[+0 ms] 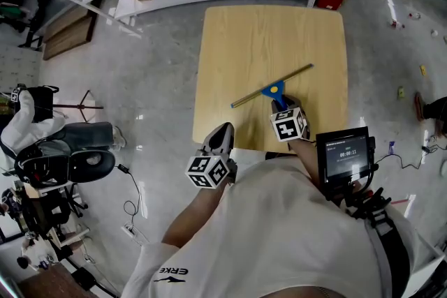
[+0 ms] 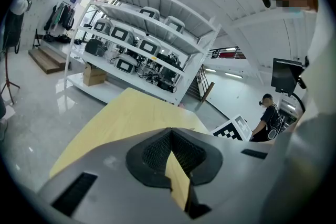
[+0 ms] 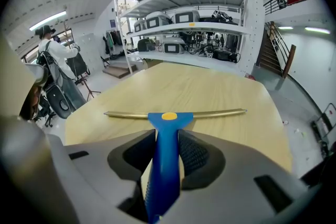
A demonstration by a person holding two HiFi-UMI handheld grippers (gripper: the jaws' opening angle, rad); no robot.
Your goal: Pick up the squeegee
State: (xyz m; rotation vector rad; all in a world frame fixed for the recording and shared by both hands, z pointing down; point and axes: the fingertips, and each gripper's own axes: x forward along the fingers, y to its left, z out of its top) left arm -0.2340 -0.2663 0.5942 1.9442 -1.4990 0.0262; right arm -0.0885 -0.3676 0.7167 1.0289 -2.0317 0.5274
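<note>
Nearest us, the left claw [image 1: 222,132] hovers at the table's [image 1: 265,28] near edge, by the near left corner. Its tips are pressed together with nothing in them. Just to its right, the right claw [image 3: 167,139] is clenched on the blue plastic handle of the squeegee [image 1: 274,88], which appears to rest close to the near edge. Beyond the handle, the thin brass-coloured blade bar stretches crosswise toward the table's middle. We judge it light and stiff, with a smooth, somewhat slippery handle. Mid-handle seems the best hold, keeping the long bar balanced.
</note>
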